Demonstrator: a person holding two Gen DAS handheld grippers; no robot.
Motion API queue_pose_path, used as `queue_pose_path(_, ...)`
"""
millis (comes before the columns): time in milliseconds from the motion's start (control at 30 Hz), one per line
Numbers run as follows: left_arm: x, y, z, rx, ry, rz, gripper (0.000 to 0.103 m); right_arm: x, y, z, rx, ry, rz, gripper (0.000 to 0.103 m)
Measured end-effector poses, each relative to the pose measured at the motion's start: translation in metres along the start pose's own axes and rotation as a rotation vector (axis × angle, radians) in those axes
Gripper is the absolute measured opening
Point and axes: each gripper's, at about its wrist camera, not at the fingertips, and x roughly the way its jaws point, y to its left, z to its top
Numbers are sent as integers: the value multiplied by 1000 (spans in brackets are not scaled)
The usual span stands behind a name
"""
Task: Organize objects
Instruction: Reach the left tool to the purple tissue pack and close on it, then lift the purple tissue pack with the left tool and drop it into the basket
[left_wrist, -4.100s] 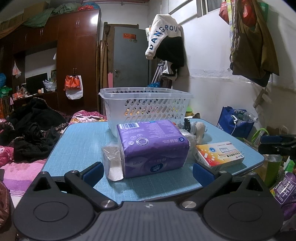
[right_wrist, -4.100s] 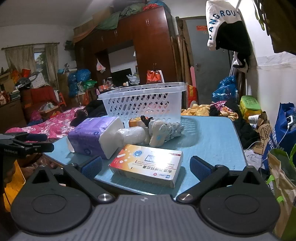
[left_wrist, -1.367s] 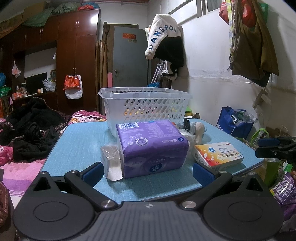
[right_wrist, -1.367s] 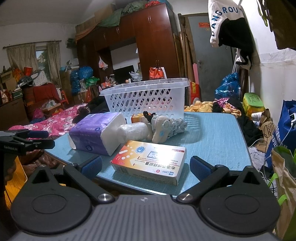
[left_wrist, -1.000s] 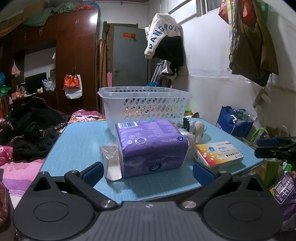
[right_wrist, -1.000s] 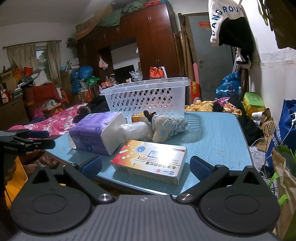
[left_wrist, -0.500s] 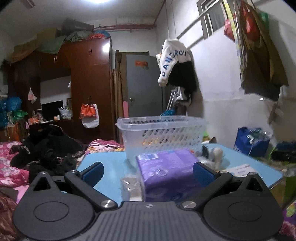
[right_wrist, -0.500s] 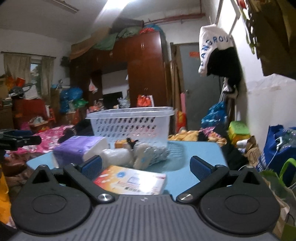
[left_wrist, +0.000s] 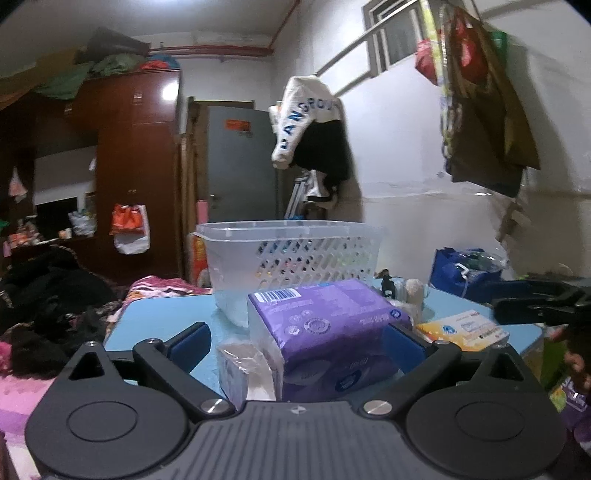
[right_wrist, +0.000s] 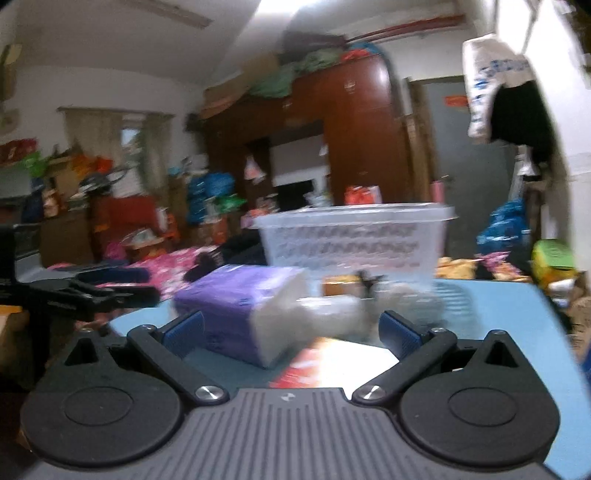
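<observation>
A purple tissue pack (left_wrist: 325, 325) lies on the blue table (left_wrist: 159, 325), in front of a white perforated basket (left_wrist: 288, 258). My left gripper (left_wrist: 295, 341) is open, its blue pads on either side of the pack's near end. An orange-and-white box (left_wrist: 465, 330) lies to the right. In the blurred right wrist view my right gripper (right_wrist: 291, 330) is open above the box (right_wrist: 332, 363), with the tissue pack (right_wrist: 243, 299) and basket (right_wrist: 354, 240) beyond. A wrapped bundle (right_wrist: 332, 314) and a plush toy (right_wrist: 406, 302) lie between them.
A small clear packet (left_wrist: 240, 365) lies left of the tissue pack. A dark wardrobe (left_wrist: 136, 177) and grey door (left_wrist: 240, 166) stand behind. Clothes are piled on the left (left_wrist: 48, 295). Bags (left_wrist: 465, 269) sit on the floor at the right.
Both grippers have moved forward and tilted upward, closing in on the table items. The left gripper's pads now flank the tissue pack; the right view is motion-blurred.
</observation>
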Motion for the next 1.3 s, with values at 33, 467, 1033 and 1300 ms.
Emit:
queue_pose_path(33,4,2,-2,-1,5,-16,96,7,3,-1,-8,12,13,94)
queue_pose_path(467,37,15,-13,54,22,-146,65,30,9,-13,-44,98,76,55)
queue_pose_path(1033,33,13,-17,101,23,-155,58,34,11,-8,-122,61,49,51)
queue_pose_path(1300,11,2,1,144,-71,-135,57,20,19,13,-148,-16,36,50)
